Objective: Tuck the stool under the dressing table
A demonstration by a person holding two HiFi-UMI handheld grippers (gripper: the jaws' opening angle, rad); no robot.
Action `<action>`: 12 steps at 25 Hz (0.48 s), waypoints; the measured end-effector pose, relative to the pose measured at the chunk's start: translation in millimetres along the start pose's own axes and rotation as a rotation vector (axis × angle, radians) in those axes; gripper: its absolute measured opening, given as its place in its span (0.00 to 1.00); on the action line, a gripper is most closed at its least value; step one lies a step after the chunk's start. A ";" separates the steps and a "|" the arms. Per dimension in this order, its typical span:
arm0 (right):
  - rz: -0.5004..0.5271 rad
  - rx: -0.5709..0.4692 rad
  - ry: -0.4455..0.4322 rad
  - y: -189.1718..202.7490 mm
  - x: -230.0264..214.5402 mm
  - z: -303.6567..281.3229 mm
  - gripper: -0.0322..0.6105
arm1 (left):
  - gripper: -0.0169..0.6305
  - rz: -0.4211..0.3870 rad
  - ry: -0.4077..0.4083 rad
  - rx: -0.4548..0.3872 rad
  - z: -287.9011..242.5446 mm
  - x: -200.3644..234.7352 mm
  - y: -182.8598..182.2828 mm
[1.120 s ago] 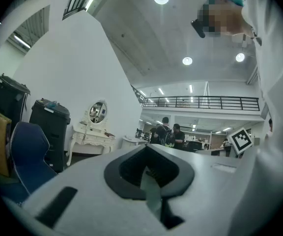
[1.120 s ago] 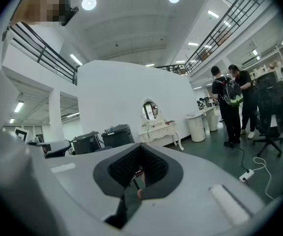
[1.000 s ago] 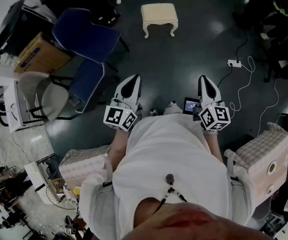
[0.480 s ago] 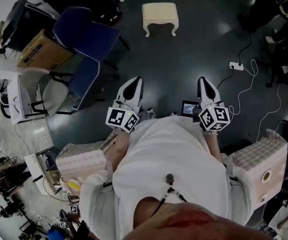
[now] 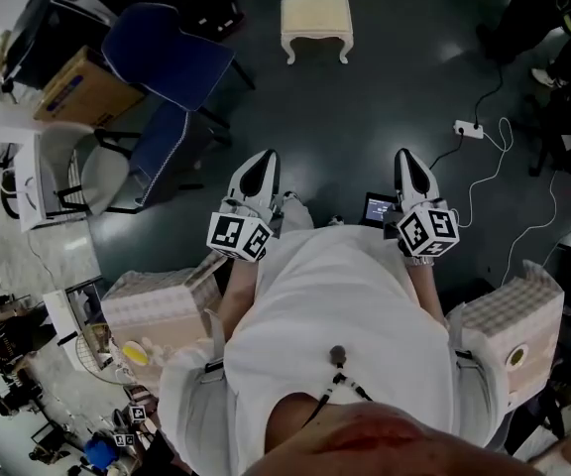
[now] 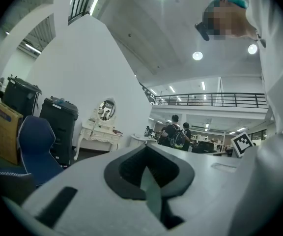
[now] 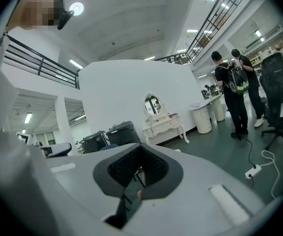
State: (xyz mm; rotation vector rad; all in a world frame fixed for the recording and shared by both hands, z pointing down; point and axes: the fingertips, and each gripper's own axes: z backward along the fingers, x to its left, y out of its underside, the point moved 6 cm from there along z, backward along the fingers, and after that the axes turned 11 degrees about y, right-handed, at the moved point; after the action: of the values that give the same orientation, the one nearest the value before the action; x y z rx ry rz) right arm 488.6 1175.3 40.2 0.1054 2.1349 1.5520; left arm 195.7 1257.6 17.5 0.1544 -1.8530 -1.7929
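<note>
Stool (image 5: 316, 26) stands upright on its four curved legs on the dark floor, straight ahead of you and well apart from both grippers, cream-coloured with a padded top. You can see the white dressing table (image 6: 100, 133) against the white wall in both gripper views, with its oval mirror (image 6: 106, 109) on top; the stool is not under it.

Your left gripper (image 5: 259, 164) has its jaws pressed together with nothing between them, and it points out over the floor. Your right gripper (image 5: 410, 163) is likewise closed and empty, held level with the left one.

To the left of the stool, a blue chair (image 5: 170, 56) stands on the floor, with a cardboard box (image 5: 73, 94) just beyond it. Two black bins (image 6: 58, 124) stand beside the dressing table. On the floor to your right lies a white power strip (image 5: 467, 127) with its cable trailing toward you. Two people (image 7: 237, 90) stand farther off on that side.
</note>
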 end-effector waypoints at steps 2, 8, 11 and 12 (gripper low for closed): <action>-0.002 0.006 0.011 0.4 -2.5 -3.7 0.06 | 0.04 0.000 0.001 0.004 -5.1 4.0 0.8; 0.023 -0.011 0.041 -10.7 -1.3 -46.3 0.06 | 0.04 0.001 0.019 -0.026 -38.8 47.6 -8.7; 0.031 -0.019 0.058 -20.7 6.5 -74.0 0.06 | 0.04 0.015 0.023 -0.046 -57.0 77.4 -16.7; 0.036 -0.020 0.061 -24.4 8.5 -84.4 0.06 | 0.04 0.017 0.026 -0.047 -64.8 87.6 -19.4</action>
State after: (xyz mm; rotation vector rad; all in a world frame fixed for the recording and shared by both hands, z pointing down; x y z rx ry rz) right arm 450.1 1096.1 34.5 0.0912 2.1755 1.6157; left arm 146.0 1158.8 22.8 0.1437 -1.7873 -1.8130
